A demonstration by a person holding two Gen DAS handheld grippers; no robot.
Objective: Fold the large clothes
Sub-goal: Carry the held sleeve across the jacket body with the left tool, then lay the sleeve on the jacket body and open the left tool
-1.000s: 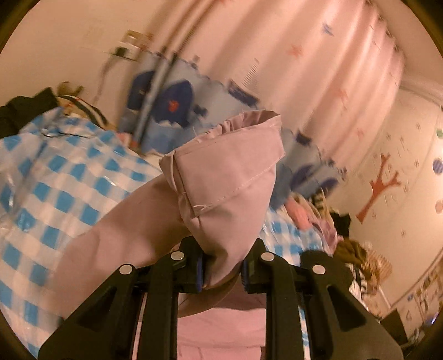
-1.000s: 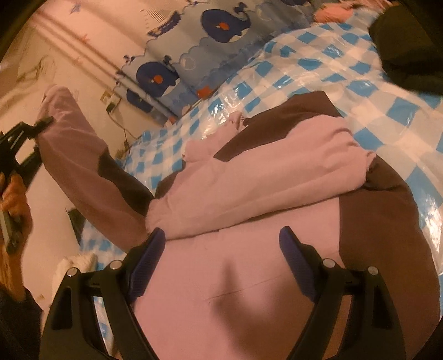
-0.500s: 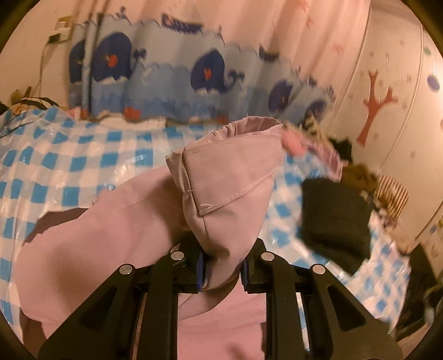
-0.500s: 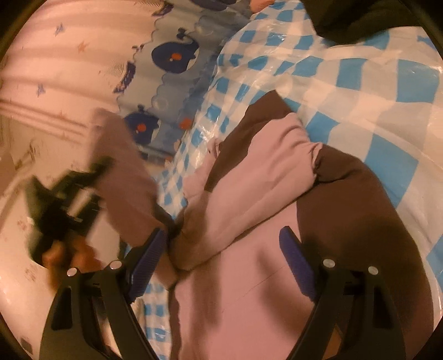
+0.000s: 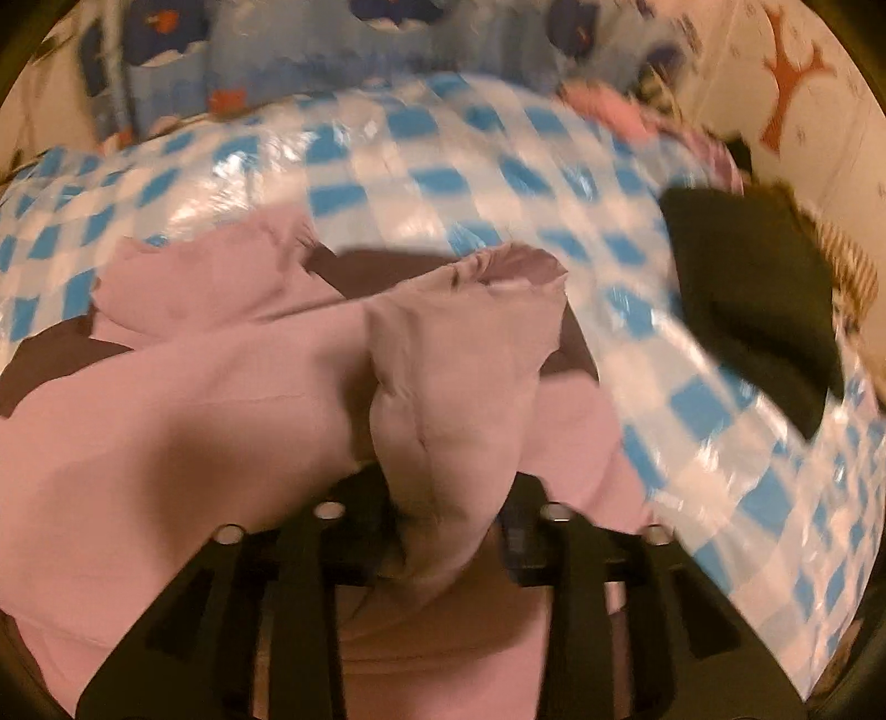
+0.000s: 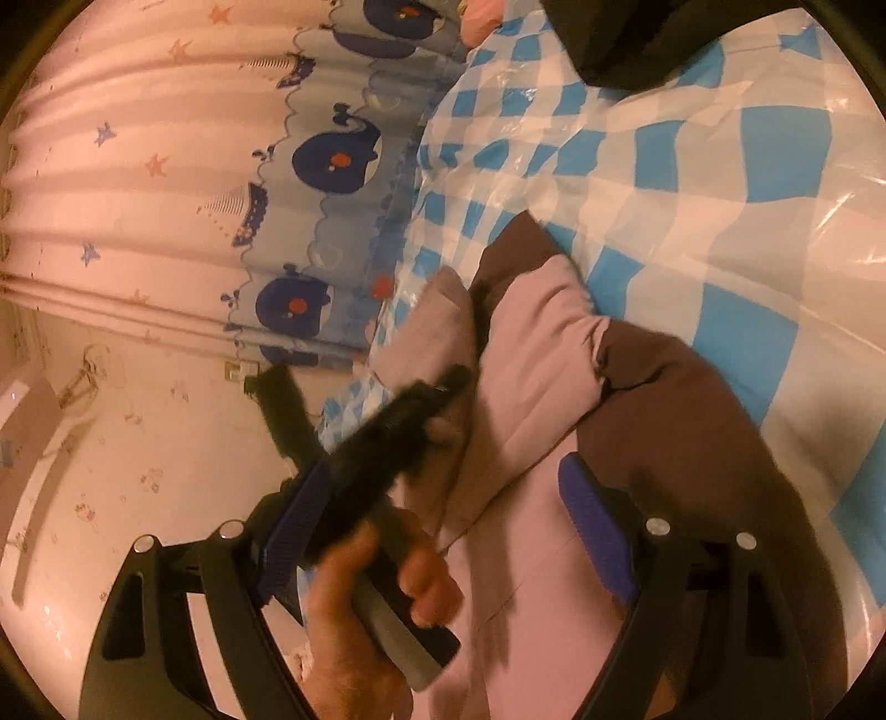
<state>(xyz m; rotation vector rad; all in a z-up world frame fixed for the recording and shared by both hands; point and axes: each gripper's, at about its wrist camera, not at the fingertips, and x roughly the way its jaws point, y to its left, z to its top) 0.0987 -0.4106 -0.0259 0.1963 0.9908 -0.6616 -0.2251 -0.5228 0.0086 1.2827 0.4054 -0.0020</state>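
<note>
A large pink and brown garment (image 5: pixel 183 399) lies on a bed with a blue and white checked plastic cover (image 5: pixel 421 166). My left gripper (image 5: pixel 448 515) is shut on a pink sleeve cuff (image 5: pixel 465 354) and holds it low over the garment's body. In the right wrist view the garment (image 6: pixel 531 354) lies ahead, with one pink sleeve folded across the brown part. My right gripper (image 6: pixel 443 515) is open and empty just above the garment. The left gripper (image 6: pixel 387 437) and the hand holding it cross in front of it.
A black garment (image 5: pixel 758 310) lies on the cover at the right, with more clothes piled behind it. It also shows at the top of the right wrist view (image 6: pixel 637 39). A whale-print cloth (image 6: pixel 332 166) and a pink star curtain (image 6: pixel 138 138) stand behind the bed.
My left gripper has swung the pink sleeve cuff down and across over the garment's body, closer to the right gripper. The right gripper has stayed open over the garment.
</note>
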